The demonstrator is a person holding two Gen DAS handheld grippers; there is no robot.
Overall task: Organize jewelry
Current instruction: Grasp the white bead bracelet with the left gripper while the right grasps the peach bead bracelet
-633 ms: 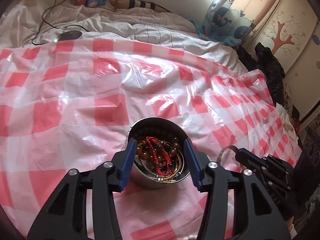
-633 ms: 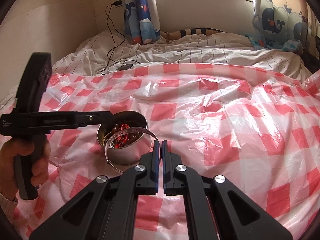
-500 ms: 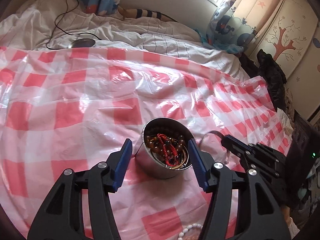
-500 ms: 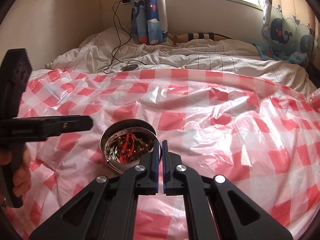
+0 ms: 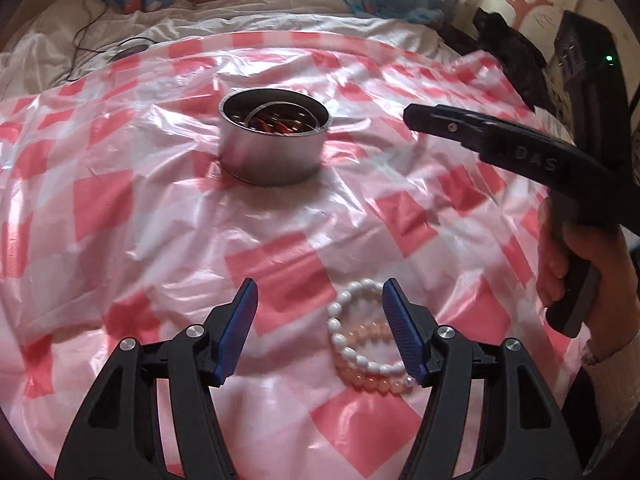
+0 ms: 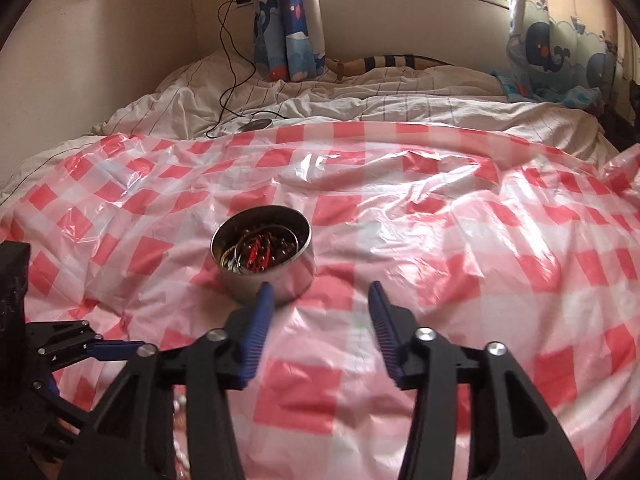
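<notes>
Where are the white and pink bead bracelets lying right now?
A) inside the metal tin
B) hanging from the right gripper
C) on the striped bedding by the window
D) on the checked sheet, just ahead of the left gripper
D: the bead bracelets lie on the checked sheet near the left gripper, well short of the metal tin.
</notes>
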